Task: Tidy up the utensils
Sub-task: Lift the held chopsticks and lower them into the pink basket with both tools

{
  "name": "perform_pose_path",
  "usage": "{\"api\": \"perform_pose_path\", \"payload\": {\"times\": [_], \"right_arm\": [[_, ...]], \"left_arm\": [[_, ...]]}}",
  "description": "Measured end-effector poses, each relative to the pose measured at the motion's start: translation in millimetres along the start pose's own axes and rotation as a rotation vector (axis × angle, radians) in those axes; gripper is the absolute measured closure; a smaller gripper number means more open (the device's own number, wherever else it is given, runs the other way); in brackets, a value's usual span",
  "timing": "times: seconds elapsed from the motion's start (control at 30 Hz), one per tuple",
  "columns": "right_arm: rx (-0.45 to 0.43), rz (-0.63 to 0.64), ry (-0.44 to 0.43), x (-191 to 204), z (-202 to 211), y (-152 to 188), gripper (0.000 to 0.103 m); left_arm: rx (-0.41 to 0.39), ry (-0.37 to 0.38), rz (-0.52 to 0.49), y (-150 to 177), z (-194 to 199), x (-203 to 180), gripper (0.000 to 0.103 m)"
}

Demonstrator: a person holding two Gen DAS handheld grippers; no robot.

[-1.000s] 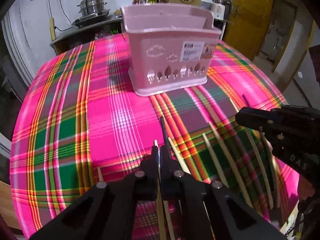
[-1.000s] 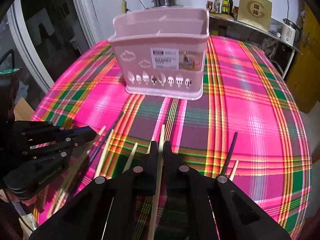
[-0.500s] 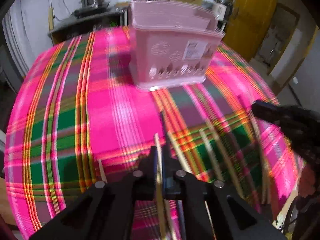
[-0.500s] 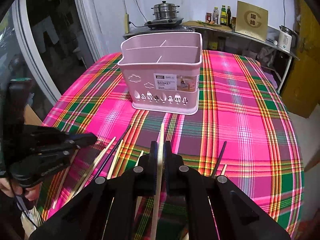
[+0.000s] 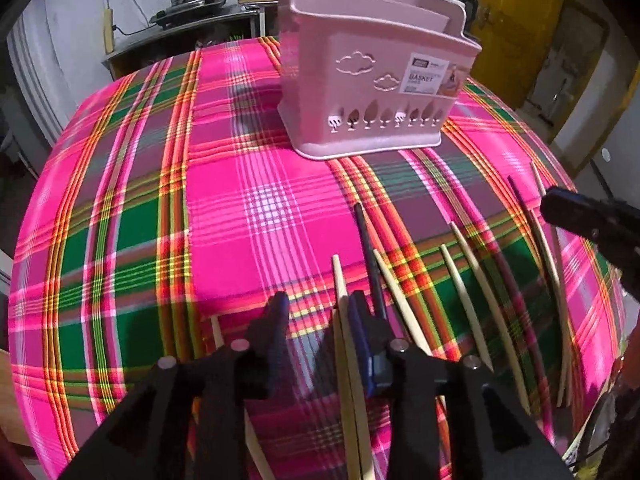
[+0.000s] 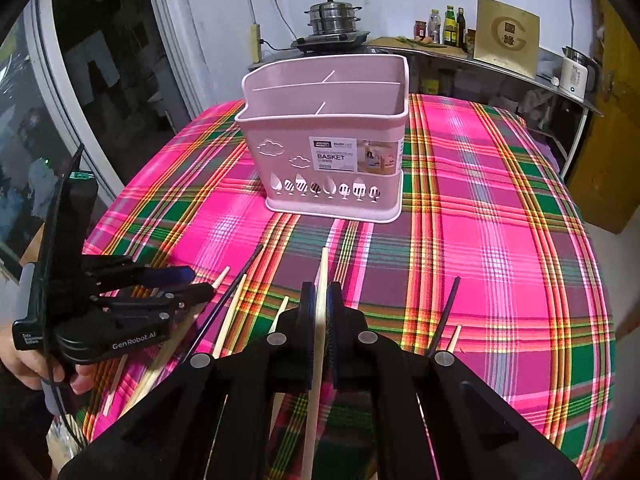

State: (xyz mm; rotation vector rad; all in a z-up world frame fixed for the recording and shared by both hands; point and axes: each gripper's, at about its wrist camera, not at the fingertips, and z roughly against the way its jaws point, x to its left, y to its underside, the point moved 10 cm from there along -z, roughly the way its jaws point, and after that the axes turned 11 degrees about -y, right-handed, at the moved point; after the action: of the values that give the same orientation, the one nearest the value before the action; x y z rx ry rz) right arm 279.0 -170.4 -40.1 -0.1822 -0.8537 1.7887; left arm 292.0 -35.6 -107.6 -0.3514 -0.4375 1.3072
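The left tongs are opening. A pale chopstick lies along the inner face of the right-hand finger, with a clear gap to the other finger. In the right wrist view the same tongs sit low at the left, angled down over the cloth, with a hand wrapped round the grip beneath.

The right tongs are pressed together on one pale chopstick, which runs up between the fingers and pokes out past the tips toward the basket. These tongs also tilt downward, their tip reaching in from the right edge of the left wrist view.

Loose chopsticks lie on the plaid tablecloth covering the bench. In the left wrist view about nine show: a black one just right of the left tongs, five pale ones fanned out further right, two dark reddish ones among them, and a pale one partly hidden under the left finger. The right wrist view adds one black stick and a short pale tip beside it, to the right of the right tongs.

One pink utensil basket stands upright past the chopsticks, well apart from both tongs. Its dividers form three compartments.

Behind, a counter carries one stacked steel steamer, four or five bottles and one kettle.
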Motion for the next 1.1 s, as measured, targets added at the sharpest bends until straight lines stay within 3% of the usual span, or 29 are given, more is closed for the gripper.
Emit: {"api": "perform_pose_path", "payload": {"times": [0.17,0.43,0.7,1.1], "right_arm": [[0.000,-0.007,-0.005,-3.3,-0.5,0.5,0.098],[0.006,-0.011,-0.002,-5.3,-0.9,1.9,0.098],[-0.003,-0.009,-0.002,-4.8,1.7,0.1,0.098],[-0.112,0.006,-0.021,6.4,37.0,-24.6,0.098]], "left_arm": [[-0.017,-0.048,-0.065,-6.7,-1.8,-11.6,0.070],[-0.012,-0.042,-0.121,-12.5,-0.5,-28.2,0.096],[-0.032,0.003,-0.092,-20.5,12.8,-24.5,0.097],[-0.228,0.035,-0.019,-57.6,102.8,-1.1,0.098]]}}
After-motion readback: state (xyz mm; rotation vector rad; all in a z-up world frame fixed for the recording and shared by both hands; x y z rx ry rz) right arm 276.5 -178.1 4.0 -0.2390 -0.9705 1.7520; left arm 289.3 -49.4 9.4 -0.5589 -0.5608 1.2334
